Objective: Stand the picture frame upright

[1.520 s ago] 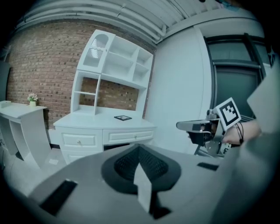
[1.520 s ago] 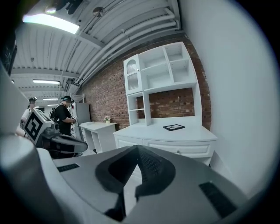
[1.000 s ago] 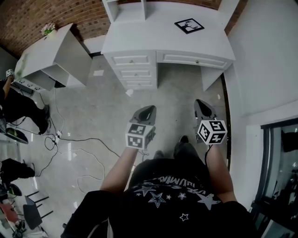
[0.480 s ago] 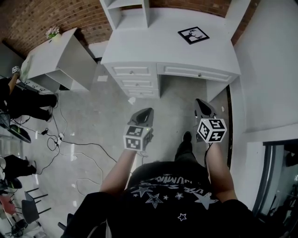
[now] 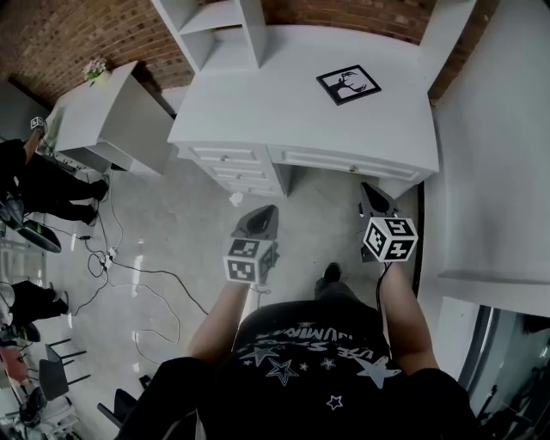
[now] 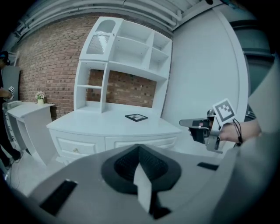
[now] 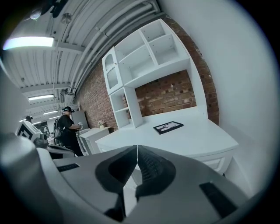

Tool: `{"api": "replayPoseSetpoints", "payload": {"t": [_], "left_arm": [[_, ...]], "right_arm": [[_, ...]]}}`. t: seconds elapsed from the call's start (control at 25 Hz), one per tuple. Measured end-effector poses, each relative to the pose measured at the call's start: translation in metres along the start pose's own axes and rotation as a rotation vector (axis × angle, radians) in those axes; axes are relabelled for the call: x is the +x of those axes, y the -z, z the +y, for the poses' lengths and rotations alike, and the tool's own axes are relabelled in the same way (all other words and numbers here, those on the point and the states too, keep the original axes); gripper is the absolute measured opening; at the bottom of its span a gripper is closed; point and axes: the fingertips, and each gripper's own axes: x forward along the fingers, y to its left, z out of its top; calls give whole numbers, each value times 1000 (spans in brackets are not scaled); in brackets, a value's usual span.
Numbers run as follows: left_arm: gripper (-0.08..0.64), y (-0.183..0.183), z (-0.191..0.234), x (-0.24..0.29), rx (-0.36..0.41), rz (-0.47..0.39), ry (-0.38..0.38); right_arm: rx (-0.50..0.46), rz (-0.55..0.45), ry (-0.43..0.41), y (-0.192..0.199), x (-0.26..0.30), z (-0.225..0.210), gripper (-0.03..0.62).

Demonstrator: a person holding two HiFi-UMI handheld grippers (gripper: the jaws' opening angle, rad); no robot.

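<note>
1. The picture frame (image 5: 348, 84) was seen lying flat on the white worktop (image 5: 258, 112), toward its rear right part.
2. The left gripper (image 5: 262, 213) was held over the floor (image 5: 172, 223) in front of the worktop's drawers (image 5: 236, 168). Its jaws were closed together, with nothing between them.
3. The right gripper (image 5: 372, 192) was held to the right of it, near the worktop's front right corner. Its jaws were likewise pressed together and empty.
4. Both grippers were kept well apart from the picture frame, and neither touched the worktop.
5. A white shelf unit (image 5: 219, 21) was set along the worktop's rear left, against a brick wall (image 5: 86, 34).
6. A side cabinet (image 5: 112, 116) bearing a small flower pot (image 5: 93, 69) was seen at the left. A person (image 5: 39, 185) in dark clothes stood beside it, and cables (image 5: 129, 271) lay across the floor.
</note>
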Motion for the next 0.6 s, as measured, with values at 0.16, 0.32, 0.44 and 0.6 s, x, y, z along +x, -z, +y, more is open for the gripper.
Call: {"api": "replayPoseSetpoints", "payload": {"t": [0.16,0.32,0.44,0.6], "left_arm": [[18,-13,-10,31,8,-6,-26],[18,-27,-20,53,16,-23,-52],[18,-37,-24,63,15,-43,-80],[18,-47,-26,67,2,-57,-110]], "right_arm": [[3,19,-30,-5,13,-29,15],[11,31,-57,-7,23,-55,16],[25,38,-75,-8,31,-69,15],[40,41,-96,-12,36,-80,15]]}}
